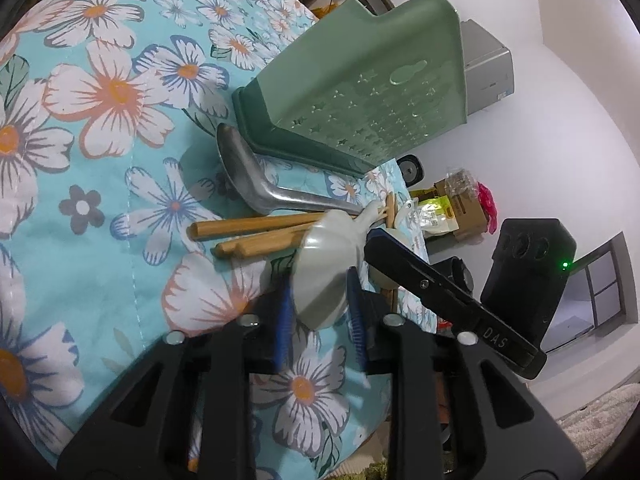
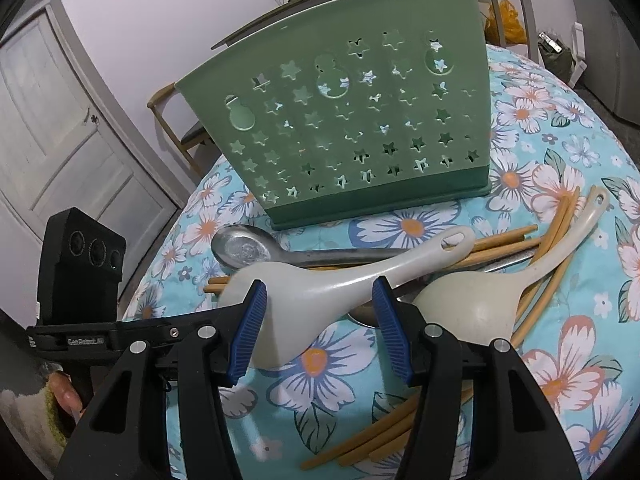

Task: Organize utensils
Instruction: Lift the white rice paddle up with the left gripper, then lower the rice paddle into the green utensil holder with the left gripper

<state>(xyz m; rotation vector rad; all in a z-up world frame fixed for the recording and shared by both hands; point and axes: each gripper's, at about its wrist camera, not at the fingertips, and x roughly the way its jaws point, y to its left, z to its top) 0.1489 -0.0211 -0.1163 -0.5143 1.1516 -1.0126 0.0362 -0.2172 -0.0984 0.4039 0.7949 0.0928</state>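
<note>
A green utensil holder (image 2: 352, 128) with star holes stands on the floral cloth; it also shows in the left wrist view (image 1: 360, 92). In front of it lie a metal ladle (image 2: 248, 248), a flat white rice paddle (image 2: 320, 284), a white ladle (image 2: 472, 304) and bamboo chopsticks (image 2: 504, 240). My left gripper (image 1: 320, 316) is shut on the blade of the white rice paddle (image 1: 328, 264), held just above the cloth. My right gripper (image 2: 320, 328) is open, its blue pads (image 2: 248, 328) on either side of the paddle's blade, not touching. The metal ladle (image 1: 248, 176) and chopsticks (image 1: 248, 232) lie beyond the left gripper.
More chopsticks (image 2: 372, 436) lie near the right gripper's base. The round table's edge (image 2: 172, 248) drops off at left, with a white door (image 2: 60, 140) beyond. A wooden table (image 2: 360, 4) and chair stand behind the holder. Boxes (image 1: 460, 204) sit on the floor.
</note>
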